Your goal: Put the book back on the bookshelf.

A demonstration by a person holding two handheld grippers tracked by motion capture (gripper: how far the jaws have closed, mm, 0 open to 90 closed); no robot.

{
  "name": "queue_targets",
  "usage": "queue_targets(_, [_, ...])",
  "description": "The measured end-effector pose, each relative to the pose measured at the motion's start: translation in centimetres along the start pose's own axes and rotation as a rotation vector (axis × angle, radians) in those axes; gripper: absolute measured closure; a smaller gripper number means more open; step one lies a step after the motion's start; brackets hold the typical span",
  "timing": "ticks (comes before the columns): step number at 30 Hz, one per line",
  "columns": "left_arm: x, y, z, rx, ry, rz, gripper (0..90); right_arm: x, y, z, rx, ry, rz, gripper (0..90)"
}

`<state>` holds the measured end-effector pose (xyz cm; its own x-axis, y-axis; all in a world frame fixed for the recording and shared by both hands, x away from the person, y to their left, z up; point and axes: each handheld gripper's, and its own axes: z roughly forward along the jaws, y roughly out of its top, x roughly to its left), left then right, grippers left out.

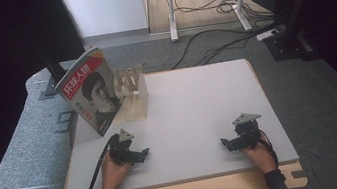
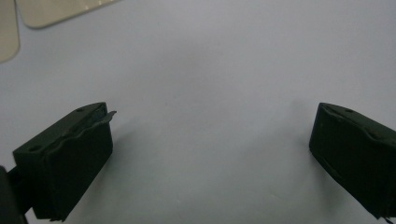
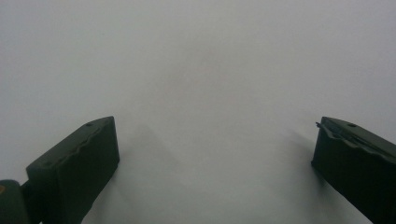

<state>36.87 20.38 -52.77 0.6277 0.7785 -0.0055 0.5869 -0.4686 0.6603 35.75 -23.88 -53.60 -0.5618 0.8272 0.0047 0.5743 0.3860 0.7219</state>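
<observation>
High view: left gripper (image 1: 141, 154) is held low over the table (image 1: 195, 116) by a hand (image 1: 113, 172) coming in from the near edge, forearm angled slightly inward, jaws aimed to the right toward the other tool. Right gripper (image 1: 226, 143) is held the same way by the other hand (image 1: 260, 154), jaws aimed left (the two are well apart, facing each other). A magazine (image 1: 90, 90) is seen propped upright in a wooden rack (image 1: 133, 90), well ahead of the left gripper and off to its outer side.

Left gripper view: jaws are spread wide w/ nothing between them, just bare tabletop; pale rack base (image 2: 60, 10) is caught at the far upper corner.

Right gripper view: jaws likewise wide apart, nothing held, plain table surface beyond.
</observation>
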Motion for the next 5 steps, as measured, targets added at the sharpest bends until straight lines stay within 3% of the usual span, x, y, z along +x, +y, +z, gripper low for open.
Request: queue_targets(5, [0.02,-0.03,0.04,0.002,-0.001,-0.006,0.0,0.04,-0.07,-0.04,-0.002,0.0,-0.006,0.0])
